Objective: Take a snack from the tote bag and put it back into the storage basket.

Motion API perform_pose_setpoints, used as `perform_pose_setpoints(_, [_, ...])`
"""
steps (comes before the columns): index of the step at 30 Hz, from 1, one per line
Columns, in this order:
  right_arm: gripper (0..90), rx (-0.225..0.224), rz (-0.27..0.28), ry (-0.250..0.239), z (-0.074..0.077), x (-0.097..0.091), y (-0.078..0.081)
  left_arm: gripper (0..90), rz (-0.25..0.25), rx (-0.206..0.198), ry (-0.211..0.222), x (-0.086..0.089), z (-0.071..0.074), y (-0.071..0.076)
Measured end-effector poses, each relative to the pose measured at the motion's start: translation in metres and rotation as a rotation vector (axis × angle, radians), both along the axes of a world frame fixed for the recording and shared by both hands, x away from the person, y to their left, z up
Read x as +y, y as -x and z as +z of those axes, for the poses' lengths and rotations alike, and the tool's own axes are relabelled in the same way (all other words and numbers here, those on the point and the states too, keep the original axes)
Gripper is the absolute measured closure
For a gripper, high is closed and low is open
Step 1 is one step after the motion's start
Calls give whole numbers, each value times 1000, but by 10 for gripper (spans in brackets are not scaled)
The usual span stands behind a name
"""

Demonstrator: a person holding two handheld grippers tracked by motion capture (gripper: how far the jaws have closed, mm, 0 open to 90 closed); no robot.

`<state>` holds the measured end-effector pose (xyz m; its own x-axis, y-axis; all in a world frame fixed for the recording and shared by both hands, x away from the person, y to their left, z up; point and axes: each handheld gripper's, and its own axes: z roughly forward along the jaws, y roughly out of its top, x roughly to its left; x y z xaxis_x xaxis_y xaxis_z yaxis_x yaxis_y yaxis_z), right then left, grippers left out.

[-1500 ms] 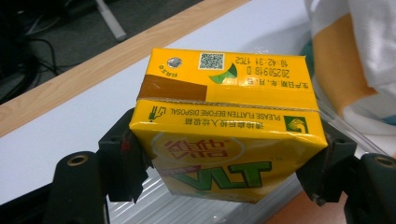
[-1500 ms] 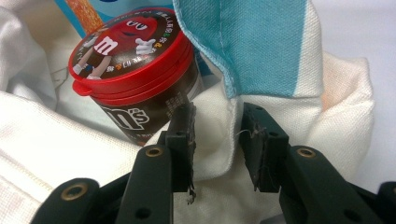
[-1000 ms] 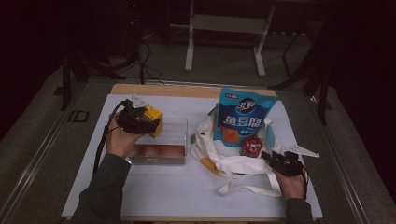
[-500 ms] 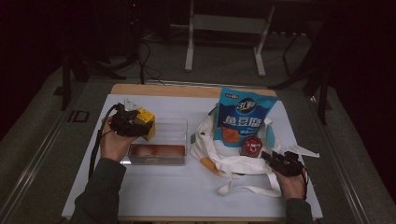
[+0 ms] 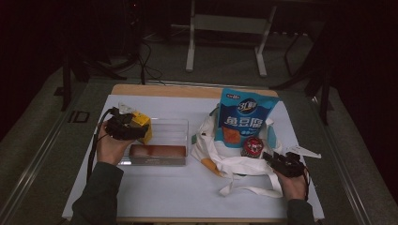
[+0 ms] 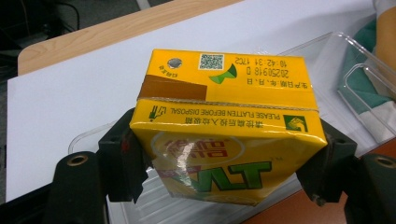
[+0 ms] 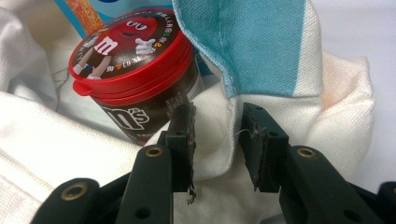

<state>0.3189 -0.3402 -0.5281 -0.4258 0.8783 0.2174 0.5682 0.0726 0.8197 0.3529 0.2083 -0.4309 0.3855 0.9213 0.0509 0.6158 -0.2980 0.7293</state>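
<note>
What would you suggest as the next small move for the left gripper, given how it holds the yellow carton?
Probably lower it a little more. The left gripper is shut on the yellow carton, which hangs over the left end of the clear tray; a brown box lies along the near side, so aim behind it.

Dark olive sleeves are covering both forearms at the bottom of the high view. The left gripper (image 5: 126, 125) and right gripper (image 5: 284, 162) are showing black bodies, a black cable trailing at lower left. Brass-ringed screw holes are dotting the black fingers (image 7: 183, 140).
</note>
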Motion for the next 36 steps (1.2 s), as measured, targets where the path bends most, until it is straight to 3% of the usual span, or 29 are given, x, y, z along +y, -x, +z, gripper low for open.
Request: perform_pose_setpoints(36, [656, 0, 0, 1, 0, 0, 0, 283, 29, 25, -7, 16, -15, 4])
